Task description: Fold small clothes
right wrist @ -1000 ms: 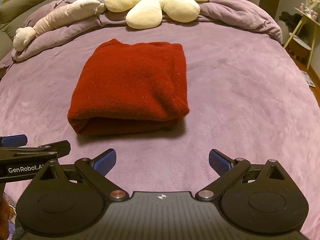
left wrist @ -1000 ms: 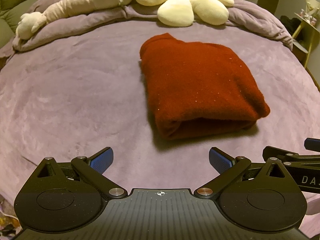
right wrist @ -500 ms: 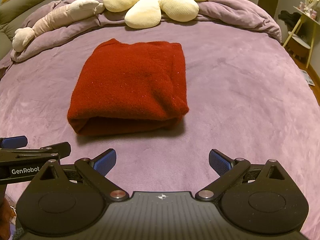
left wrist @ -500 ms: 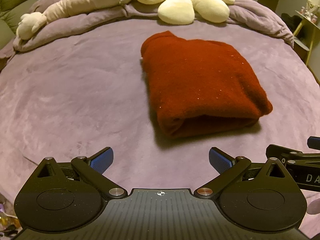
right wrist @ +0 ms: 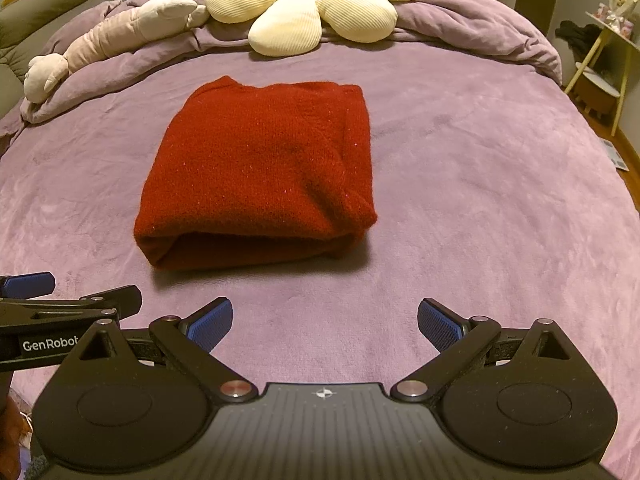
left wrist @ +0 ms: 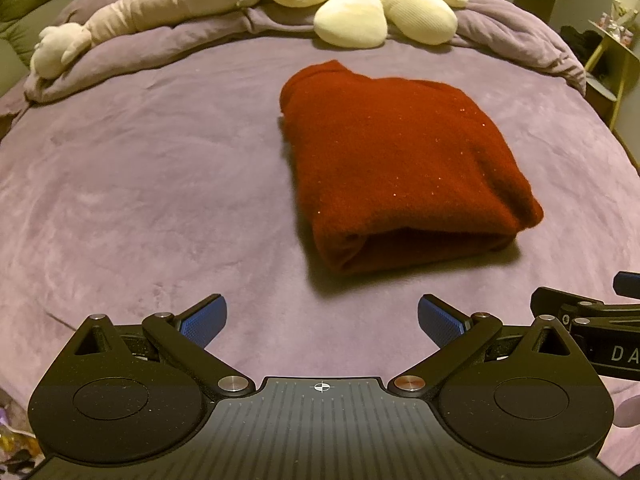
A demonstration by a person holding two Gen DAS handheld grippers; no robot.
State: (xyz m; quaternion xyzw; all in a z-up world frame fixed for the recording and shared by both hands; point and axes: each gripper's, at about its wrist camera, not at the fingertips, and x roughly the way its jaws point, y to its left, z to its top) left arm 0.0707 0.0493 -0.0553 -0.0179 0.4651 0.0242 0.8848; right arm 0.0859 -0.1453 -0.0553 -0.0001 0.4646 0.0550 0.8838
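Here the left gripper [left wrist: 322,318] hovers low over the purple bedspread [left wrist: 140,184] with its blue-padded fingers [left wrist: 202,322] spread wide and holding nothing, just short of the folded red sweater [left wrist: 396,160], which lies in a neat block near the middle of the bed. To its right the right gripper [right wrist: 325,322] hangs beside it, jaws equally wide and empty, the sweater ahead of it and slightly left. Beyond lie a long plush toy [right wrist: 108,40] and a flower-shaped cushion [right wrist: 308,4].

"GenRobot" — left tool [right wrist: 28,286] — "DA", right tool [left wrist: 626,284]
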